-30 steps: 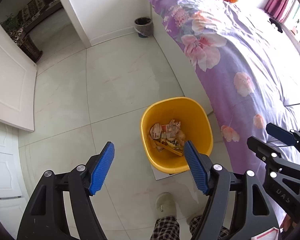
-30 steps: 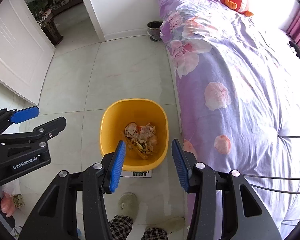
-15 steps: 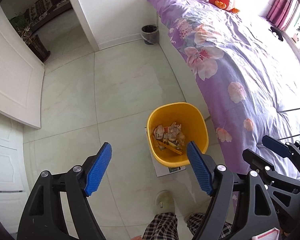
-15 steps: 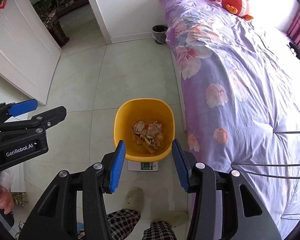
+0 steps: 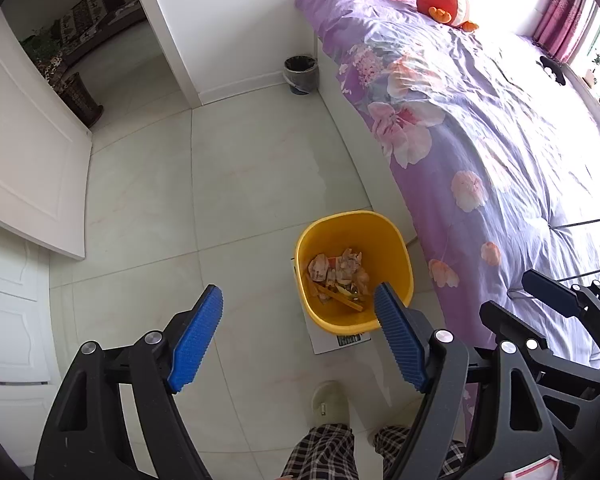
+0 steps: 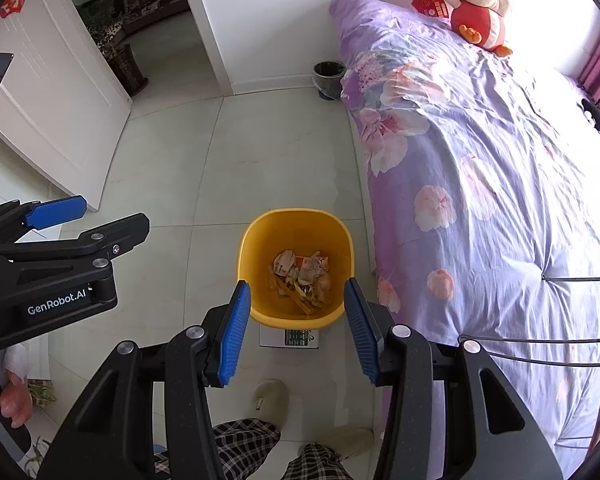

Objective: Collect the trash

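Trash (image 5: 340,276) lies in the yellow bin (image 5: 392,240), smaller in both views than a second ago. Left tongs (image 5: 298,336) have just been spreading, nothing between them; right tongs (image 6: 296,328) gape empty, so I judge this drop finished.

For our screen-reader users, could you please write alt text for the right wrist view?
A yellow plastic bin holding crumpled paper and peel scraps stands on a pale tiled floor beside a purple floral bed. The right gripper hangs open and empty above it, the left gripper at the picture's left.
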The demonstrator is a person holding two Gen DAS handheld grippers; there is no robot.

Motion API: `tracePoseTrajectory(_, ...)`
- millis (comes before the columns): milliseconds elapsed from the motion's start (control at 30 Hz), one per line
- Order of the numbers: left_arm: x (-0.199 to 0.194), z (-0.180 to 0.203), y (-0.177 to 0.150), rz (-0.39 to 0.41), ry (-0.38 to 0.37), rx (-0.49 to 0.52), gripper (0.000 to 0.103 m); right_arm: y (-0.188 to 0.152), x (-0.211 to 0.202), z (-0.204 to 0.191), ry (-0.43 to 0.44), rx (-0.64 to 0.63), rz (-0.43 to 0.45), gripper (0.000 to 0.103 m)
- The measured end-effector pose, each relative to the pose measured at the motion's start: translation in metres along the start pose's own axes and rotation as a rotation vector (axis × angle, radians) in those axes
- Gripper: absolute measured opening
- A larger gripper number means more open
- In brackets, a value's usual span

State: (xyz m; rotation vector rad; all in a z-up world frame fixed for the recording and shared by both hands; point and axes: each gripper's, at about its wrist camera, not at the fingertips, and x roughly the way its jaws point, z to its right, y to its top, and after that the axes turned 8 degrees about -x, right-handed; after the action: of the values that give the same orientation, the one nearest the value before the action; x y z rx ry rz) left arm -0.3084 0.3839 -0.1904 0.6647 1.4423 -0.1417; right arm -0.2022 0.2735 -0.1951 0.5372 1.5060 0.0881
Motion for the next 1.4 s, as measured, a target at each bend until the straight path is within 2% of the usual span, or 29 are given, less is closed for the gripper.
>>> tracePoseTrajectory(1400, -0.007, -0.004, 0.008, 0.011, -0.007, -0.009, 0.079, 0.011, -0.008, -0.009, 0.001, -0.005, 0.016, 0.051)
